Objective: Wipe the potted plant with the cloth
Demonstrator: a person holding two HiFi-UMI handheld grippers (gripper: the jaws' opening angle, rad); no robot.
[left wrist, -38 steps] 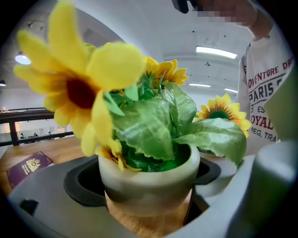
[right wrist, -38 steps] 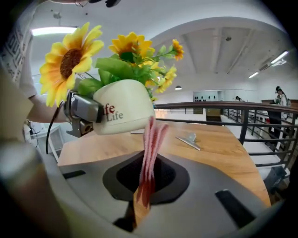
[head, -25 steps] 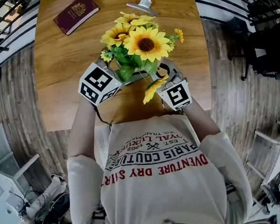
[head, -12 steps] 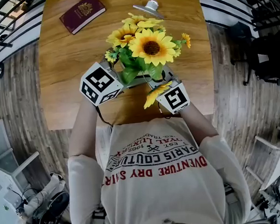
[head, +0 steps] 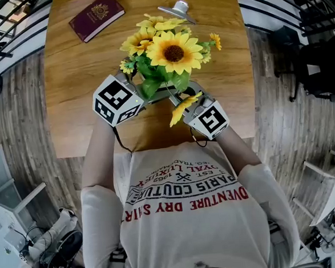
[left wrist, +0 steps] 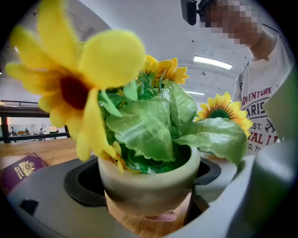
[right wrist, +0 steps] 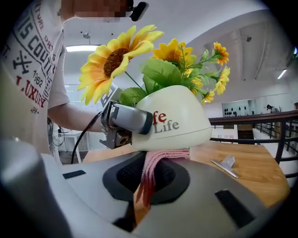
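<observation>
Right hand-held gripper (right wrist: 146, 186) slid back, its cloth (right wrist: 158, 160) pressed against the pot (right wrist: 174, 118).

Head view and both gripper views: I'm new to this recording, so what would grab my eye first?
Bright sunflowers in a cream pot, gripped by the left gripper over the wooden table, stand out. The right gripper presses a pink cloth against the pot's base. A maroon booklet lies at the table's far left corner.
</observation>
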